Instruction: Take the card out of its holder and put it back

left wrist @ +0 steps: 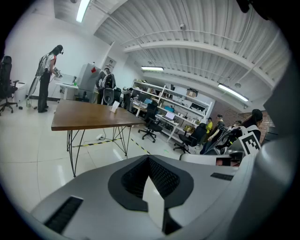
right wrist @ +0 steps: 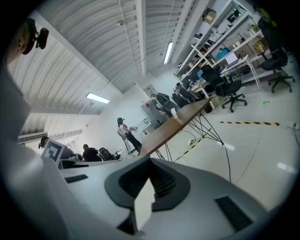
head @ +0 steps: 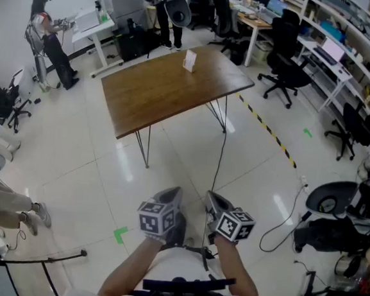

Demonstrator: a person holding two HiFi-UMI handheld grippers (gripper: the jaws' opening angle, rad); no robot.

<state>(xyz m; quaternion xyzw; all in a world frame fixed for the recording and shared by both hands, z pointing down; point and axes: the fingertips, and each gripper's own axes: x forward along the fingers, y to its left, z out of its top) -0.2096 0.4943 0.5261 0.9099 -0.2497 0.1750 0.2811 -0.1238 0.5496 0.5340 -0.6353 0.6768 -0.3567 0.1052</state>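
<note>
Standing well back from the work, the person held both tools close to the body. Over at the left, a small green tape mark (head: 120, 235) lay on the glossy, pale floor tiles. The left gripper (head: 171, 192) was smooth grey plastic, with a marker cube (head: 153, 217) of black-and-white squares behind it. In the left gripper view its jaws (left wrist: 152, 187) were pressed together around a dark ribbed diamond-shaped hollow, with nothing gripped. Further ahead stood the rectangular table (head: 164, 91), a flat brown wood-grain top on thin black hairpin wire legs (head: 143, 147). The white card (head: 189, 61) stood upright in its holder (head: 189, 68) near the table's far edge, well apart from both tools. The same card showed as a small pale upright slip in the left gripper view (left wrist: 114, 107). The right gripper (head: 216, 198) matched the left, grey and rounded with its own checkered cube (head: 235, 224). Its jaws (right wrist: 147, 190) were likewise clenched on nothing. To the right, a strip of yellow-and-black striped tape (head: 267, 129) ran across the tiles, and black swivel chairs (head: 285, 72) sat beside long white shelving.
</note>
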